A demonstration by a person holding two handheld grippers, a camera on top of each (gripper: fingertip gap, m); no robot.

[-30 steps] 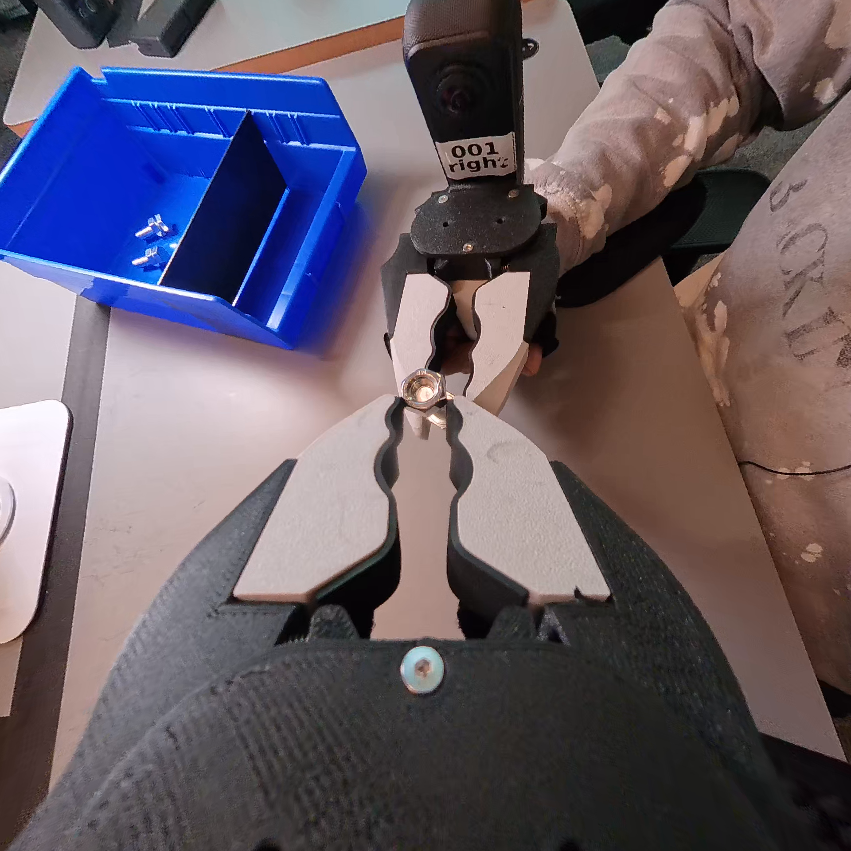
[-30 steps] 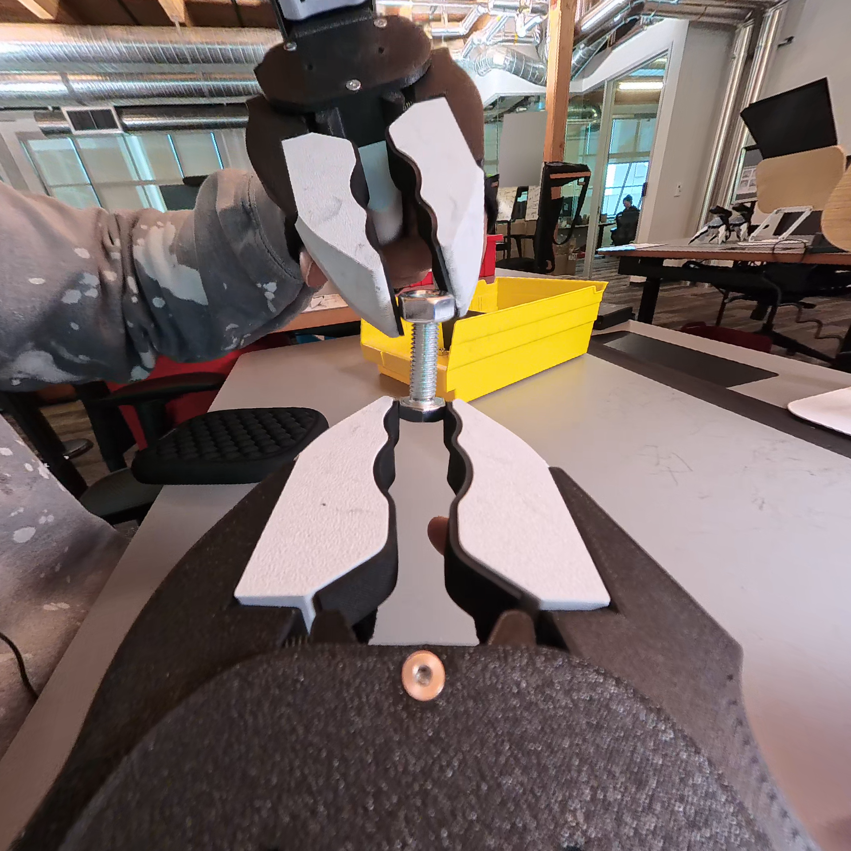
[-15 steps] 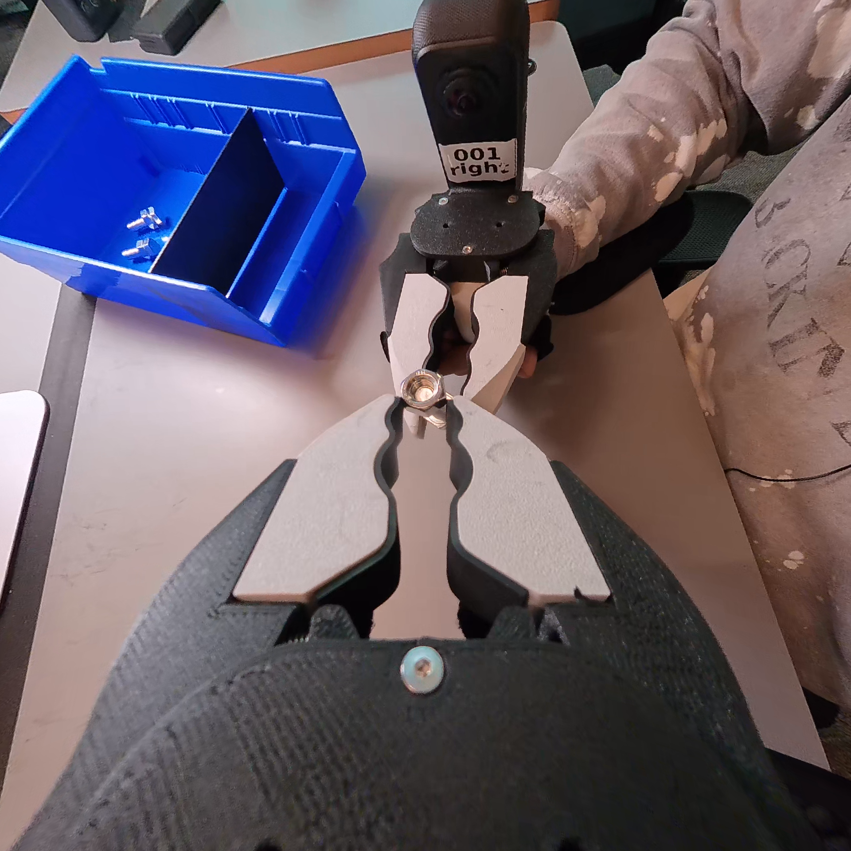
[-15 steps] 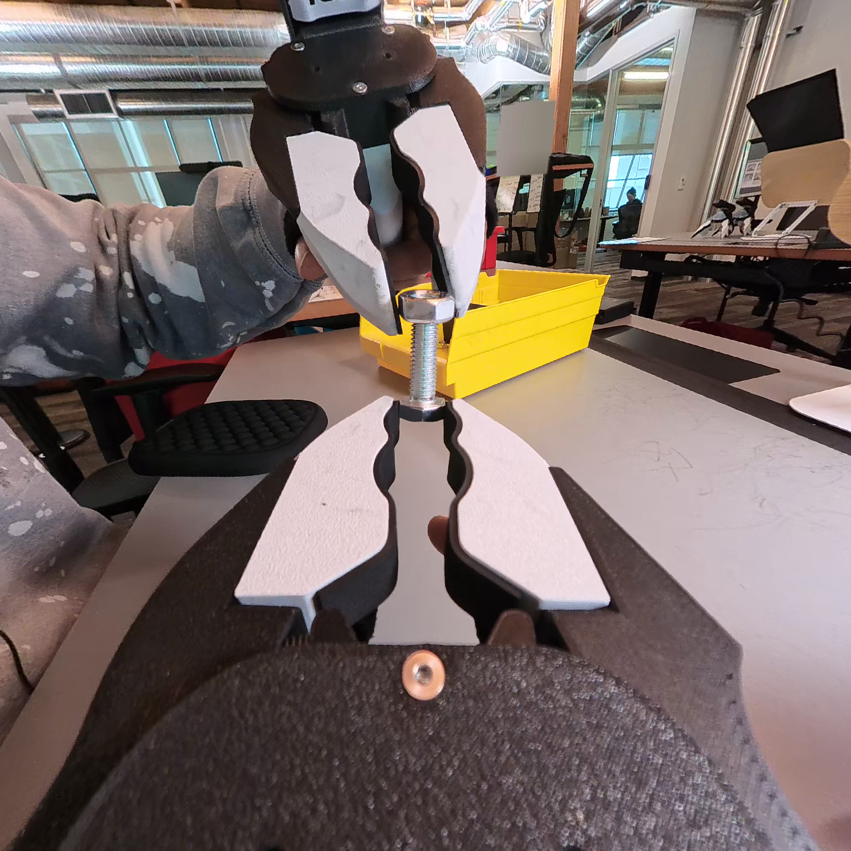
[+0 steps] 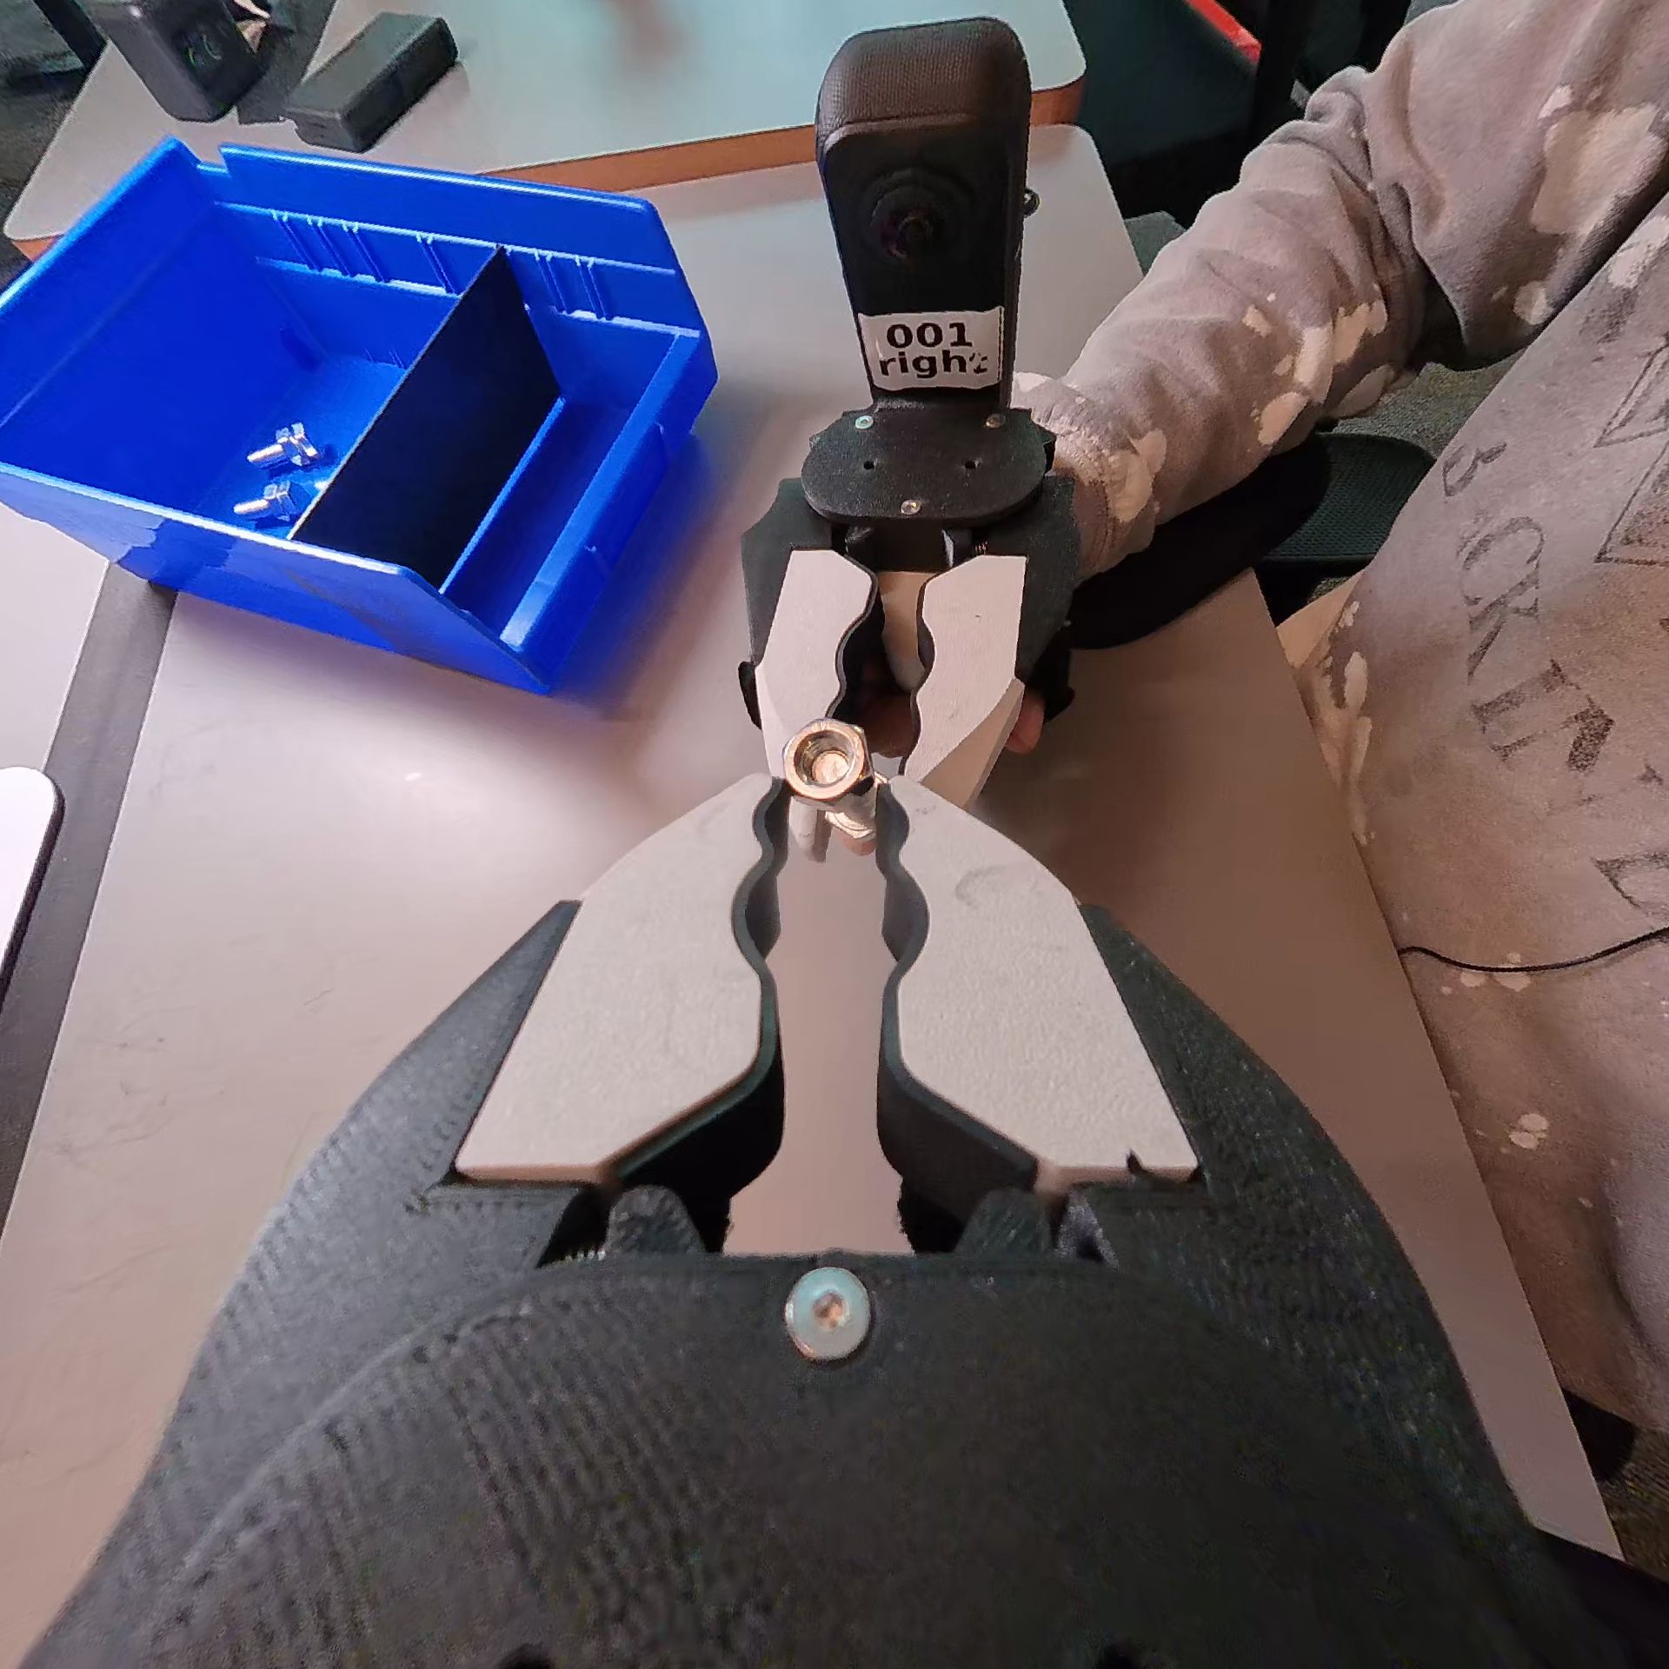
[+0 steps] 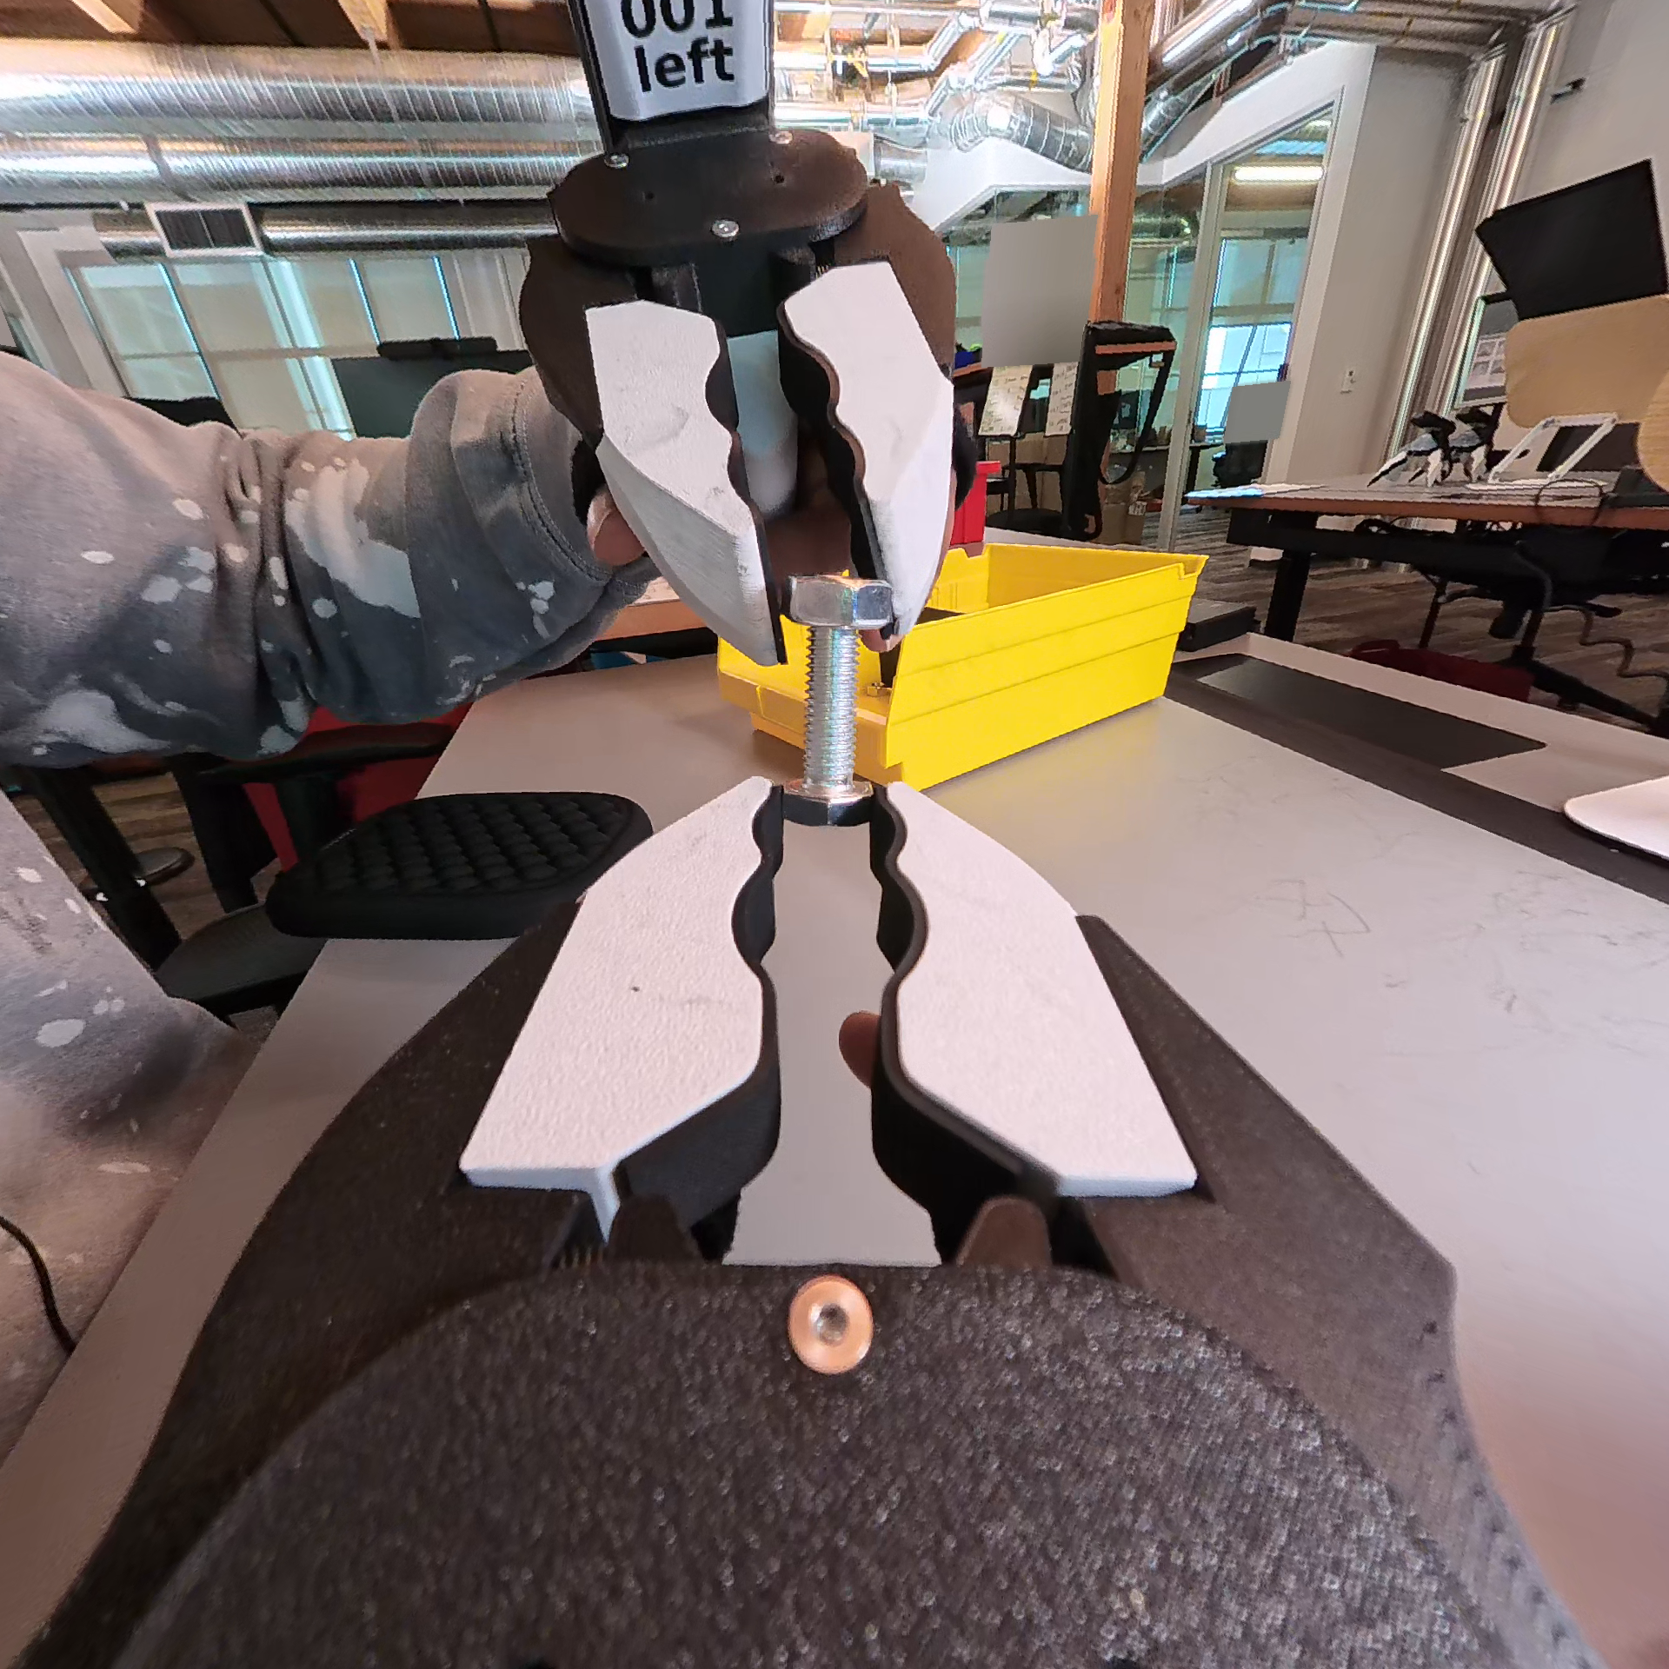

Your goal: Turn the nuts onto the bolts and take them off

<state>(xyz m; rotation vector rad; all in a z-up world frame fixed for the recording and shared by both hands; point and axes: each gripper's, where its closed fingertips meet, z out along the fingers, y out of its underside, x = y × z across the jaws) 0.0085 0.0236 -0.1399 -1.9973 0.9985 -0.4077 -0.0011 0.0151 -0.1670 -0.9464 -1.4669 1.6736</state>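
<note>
We see a bright zinc-plated bolt (image 6: 833, 713) standing upright between the two grippers, its threaded shank bare along the middle. Our right gripper (image 6: 827, 799) has its pale, wavy-edged fingers pinched on the hex piece at the bolt's lower end, probably the head, though the tips half hide it. The left gripper (image 6: 835, 623) comes down from above, closed on the hex nut (image 5: 825, 764) at the top of the thread. All this hangs above a smooth grey table (image 5: 316, 858). A glossy blue plastic bin (image 5: 506, 623) holds two small bolts; a yellow bin (image 6: 1039, 632) sits farther off in an open office.
</note>
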